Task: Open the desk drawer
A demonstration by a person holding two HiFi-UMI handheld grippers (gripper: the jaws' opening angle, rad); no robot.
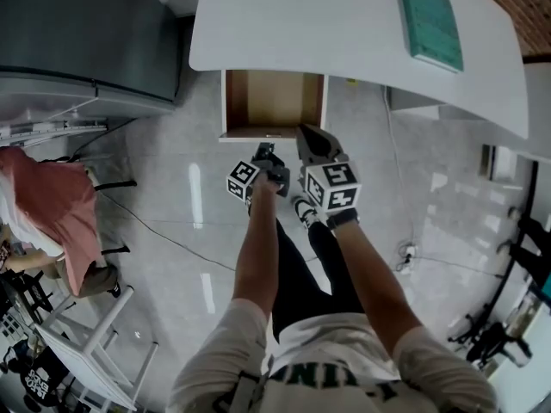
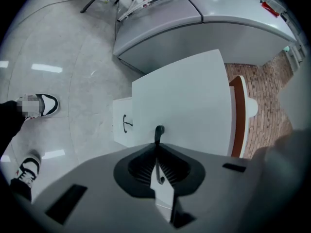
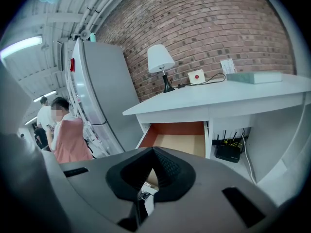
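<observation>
The white desk has its drawer pulled out, showing a bare brown wooden inside. My two grippers hang side by side just in front of the drawer's white front. The left gripper is shut with nothing between its pads. In the left gripper view the scene is rolled sideways, and the drawer front's thin dark handle lies a little beyond and to the left of the tips. The right gripper points at the drawer's front edge. Its jaws stand slightly apart and hold nothing.
A grey fridge stands left of the desk. A teal book and a white lamp are on the desktop, and a black router sits underneath. A person in pink sits at the left by a white rack. Cables cross the floor.
</observation>
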